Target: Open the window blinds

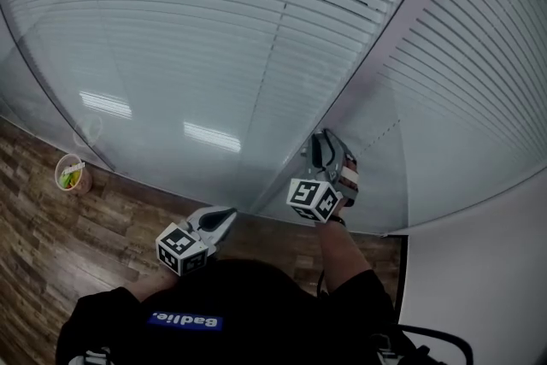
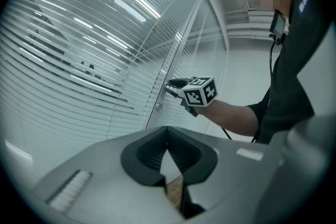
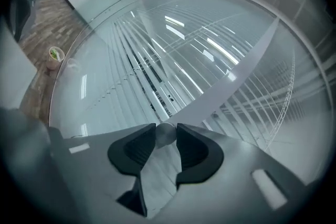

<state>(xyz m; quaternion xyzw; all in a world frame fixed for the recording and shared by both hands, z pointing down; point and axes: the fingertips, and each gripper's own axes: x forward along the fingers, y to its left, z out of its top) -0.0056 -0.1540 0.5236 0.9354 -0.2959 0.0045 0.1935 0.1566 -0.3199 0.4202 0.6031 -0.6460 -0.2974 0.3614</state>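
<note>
Facing blinds sealed behind glass, filling the wall on both sides of a pale frame. Reaching to that frame with the right gripper, jaws partway closed and pressing on either side of a small round knob, likely the slat control. Holding the left gripper low and off the glass, jaws closed tip to tip on nothing. Leaving a cup on the floor by the glass, well apart from both. Risks slipping off the smooth knob under a twist, given so little of it between the pads; risks turning the wrong way and shutting the slats tighter; risks straining the mechanism by forcing past its stop. Cannot see the knob from the head view, masked by the gripper. Cannot judge the slat angle through glare and reflected ceiling lights, nor tell which panel the knob drives. Loses the top of the blinds past the picture edge.
</note>
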